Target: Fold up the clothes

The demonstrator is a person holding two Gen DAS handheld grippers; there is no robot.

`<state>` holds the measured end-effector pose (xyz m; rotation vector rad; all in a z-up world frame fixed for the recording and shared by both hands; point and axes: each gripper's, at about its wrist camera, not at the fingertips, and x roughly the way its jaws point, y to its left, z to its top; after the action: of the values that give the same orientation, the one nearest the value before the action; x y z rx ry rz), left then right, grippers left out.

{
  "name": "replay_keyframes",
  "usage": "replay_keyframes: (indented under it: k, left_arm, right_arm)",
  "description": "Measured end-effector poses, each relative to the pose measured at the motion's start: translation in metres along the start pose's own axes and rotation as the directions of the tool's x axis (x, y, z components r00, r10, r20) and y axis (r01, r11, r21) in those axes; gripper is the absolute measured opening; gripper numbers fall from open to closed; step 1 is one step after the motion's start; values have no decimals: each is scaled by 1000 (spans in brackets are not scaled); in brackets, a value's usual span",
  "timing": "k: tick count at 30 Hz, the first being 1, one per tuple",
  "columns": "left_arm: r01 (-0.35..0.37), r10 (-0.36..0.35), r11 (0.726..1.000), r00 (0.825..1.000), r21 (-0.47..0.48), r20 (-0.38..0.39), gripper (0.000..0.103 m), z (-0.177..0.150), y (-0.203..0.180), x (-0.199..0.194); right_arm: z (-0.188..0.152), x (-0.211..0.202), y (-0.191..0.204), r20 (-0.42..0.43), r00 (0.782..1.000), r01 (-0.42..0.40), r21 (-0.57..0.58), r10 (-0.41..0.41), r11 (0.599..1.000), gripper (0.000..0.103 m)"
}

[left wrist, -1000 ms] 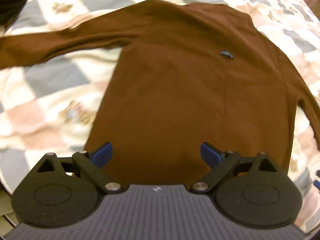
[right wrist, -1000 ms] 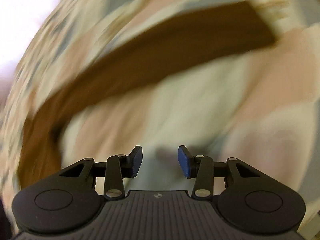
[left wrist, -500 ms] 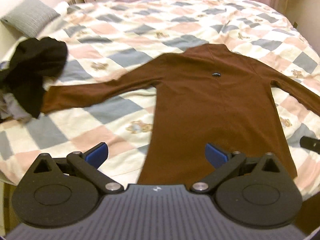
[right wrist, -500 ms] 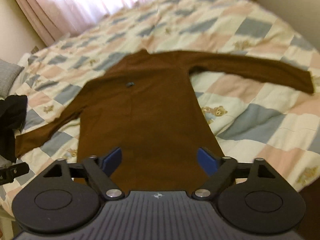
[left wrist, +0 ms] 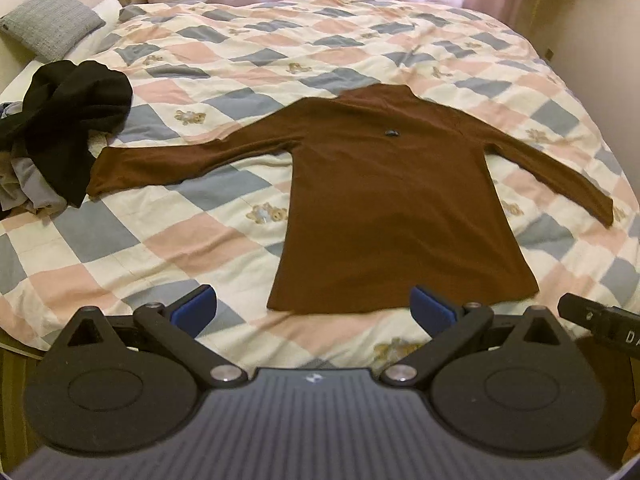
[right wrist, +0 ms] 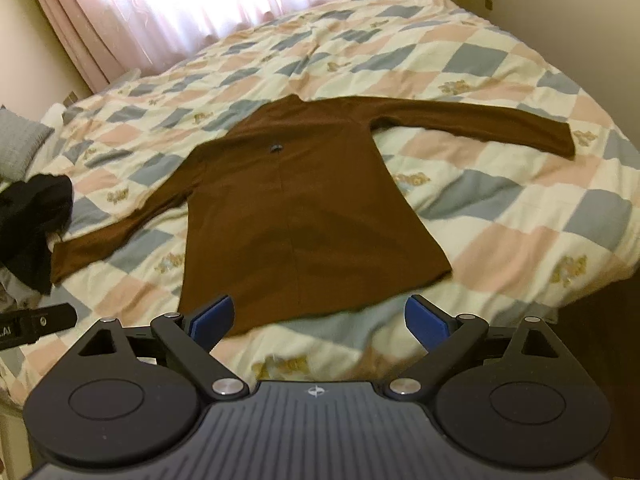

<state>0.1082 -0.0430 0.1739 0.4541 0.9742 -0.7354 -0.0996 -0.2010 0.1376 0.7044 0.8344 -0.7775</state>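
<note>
Left hand-held gripper (left wrist: 313, 307): hanging above the near edge of the bed, blue pads spread wide, nothing between them.
Right hand-held gripper (right wrist: 319, 315): same story, jaws wide apart and empty, hovering just short of the hem.
Brown long-sleeved top (left wrist: 384, 200): lying flat on the quilt, hem toward 6 o'clock, collar toward 12, one sleeve running out to 9 o'clock, the other slanting to 3 o'clock. A small dark tag sits on the upper body.
Risk, left sleeve: its cuff (left wrist: 98, 174) touches or slips under the dark clothes pile (left wrist: 64, 124) at 9 o'clock; a lift there could likely drag that pile along.
Risk, fabric: thin and limp by the look of it, so a single-layer pinch may leave the lower layer behind and skew the fold.
Risk, quilt: the pads could bite the checked quilt (left wrist: 248, 56) with the top and pull it up into wrinkles.
Risk, hem: it lies close to the near bed edge, so a tug toward 6 o'clock might slide the top off.
Surface: a soft bed under a pink, blue and cream patchwork with teddy bears, slightly rumpled.
Room: grey pillow (left wrist: 52, 20) at 10 o'clock, pink curtains (right wrist: 168, 4) with bright daylight at 12 o'clock, cream walls either side.
</note>
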Motion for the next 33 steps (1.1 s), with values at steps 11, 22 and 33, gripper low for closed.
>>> replay_keyframes:
  k: [11,22,33]
  left_arm:
    - [49,-49,999,997,-2,-66,102,-20,6,5]
    - [35,-36,999,994,-18,-98,102,-3,7,19]
    - [94,-93,996,988,-4,-120,102,53,-26,77]
  right_arm:
    - [-23,-5,15,-27,999,43,-12,-43,999,95]
    - [-7,8,11,-50,998,43,-3,-43,999,95]
    - [54,61,-81,-45,999,11,217,-1,976,91]
